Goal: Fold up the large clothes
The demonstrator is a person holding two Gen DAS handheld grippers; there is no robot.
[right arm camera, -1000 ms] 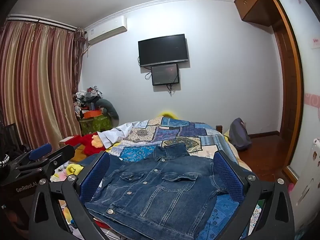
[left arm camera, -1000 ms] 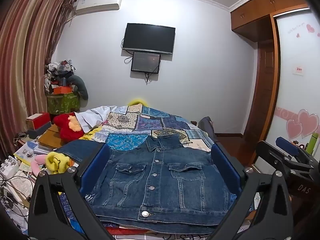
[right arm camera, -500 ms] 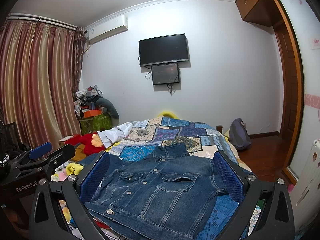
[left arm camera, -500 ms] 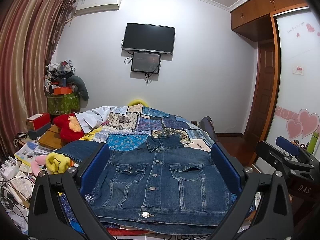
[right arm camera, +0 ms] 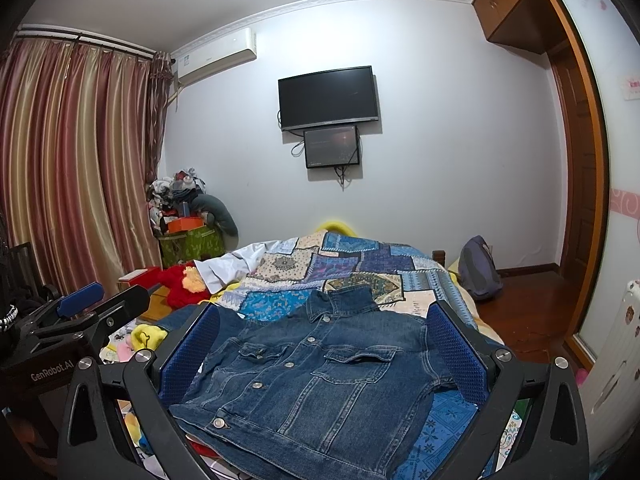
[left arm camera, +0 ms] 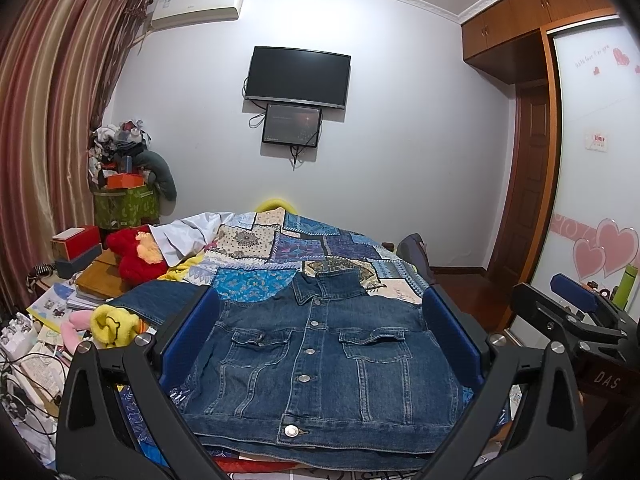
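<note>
A dark blue denim jacket (left arm camera: 316, 364) lies flat and front-up on the near end of the bed, buttoned, with its collar (left arm camera: 332, 284) toward the far wall. One sleeve (left arm camera: 160, 300) stretches out to the left. My left gripper (left arm camera: 320, 300) hovers open over the jacket's near hem, with nothing between its blue pads (left arm camera: 188, 340). My right gripper (right arm camera: 322, 312) is open too, and the jacket (right arm camera: 316, 384) shows between its fingers without being touched. Each gripper also shows in the other's view: the right gripper (left arm camera: 576, 312) and the left gripper (right arm camera: 80, 312).
A patchwork quilt (left arm camera: 304, 244) covers the bed. Left of the bed are a red plush toy (left arm camera: 136, 256), a yellow plush (left arm camera: 114, 326), books and cables. A backpack (right arm camera: 478, 272) sits on the wooden floor at the right, near the wardrobe door (left arm camera: 596, 184).
</note>
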